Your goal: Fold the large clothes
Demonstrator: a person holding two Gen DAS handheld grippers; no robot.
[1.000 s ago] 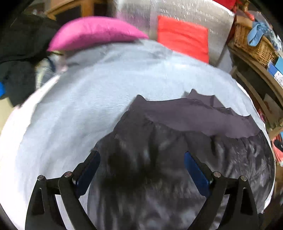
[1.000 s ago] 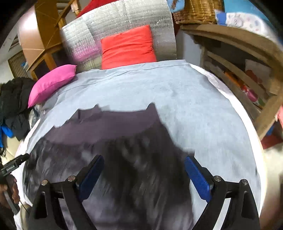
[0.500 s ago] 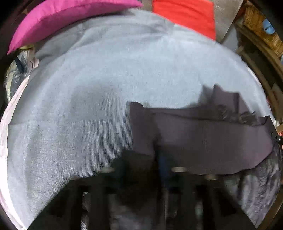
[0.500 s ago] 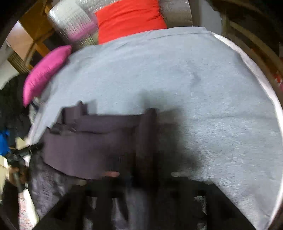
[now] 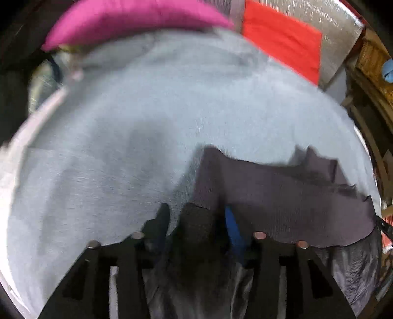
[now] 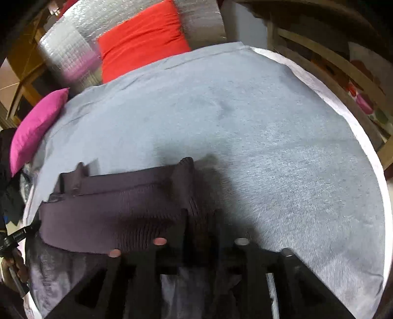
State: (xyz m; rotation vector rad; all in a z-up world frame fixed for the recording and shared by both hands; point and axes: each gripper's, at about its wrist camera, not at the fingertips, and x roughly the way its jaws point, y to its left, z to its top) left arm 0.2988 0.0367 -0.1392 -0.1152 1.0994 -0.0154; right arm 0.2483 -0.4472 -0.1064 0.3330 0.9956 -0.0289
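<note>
Surface: grey bedsheet (image 5: 172,103) over a bed, with a pink pillow (image 5: 127,17) at the far left and a red cushion (image 5: 282,36) against a silver padded panel (image 6: 73,39) at the head.
Garment: dark purple knit garment (image 5: 282,191) lies near the bed's front edge, its long axis running across the bed from one claw to the other; a folded band sits on top.
Left claw: left gripper (image 5: 196,220) stands at the garment's left end, a raised corner of cloth between its fingers; jaws are opening, and contact with the pads cannot be confirmed through blur.
Right claw: right gripper (image 6: 199,235) stands at the garment's right end, a ribbed corner rising between its fingers; jaws opening likewise.
Key relation: each claw is nearest its own corner, both at one edge, bare sheet ahead.
Left view only: wicker basket (image 5: 375,59) at right.
Right view only: a person's hand (image 6: 14,267) holding the other tool, and wooden shelving (image 6: 331,61).
</note>
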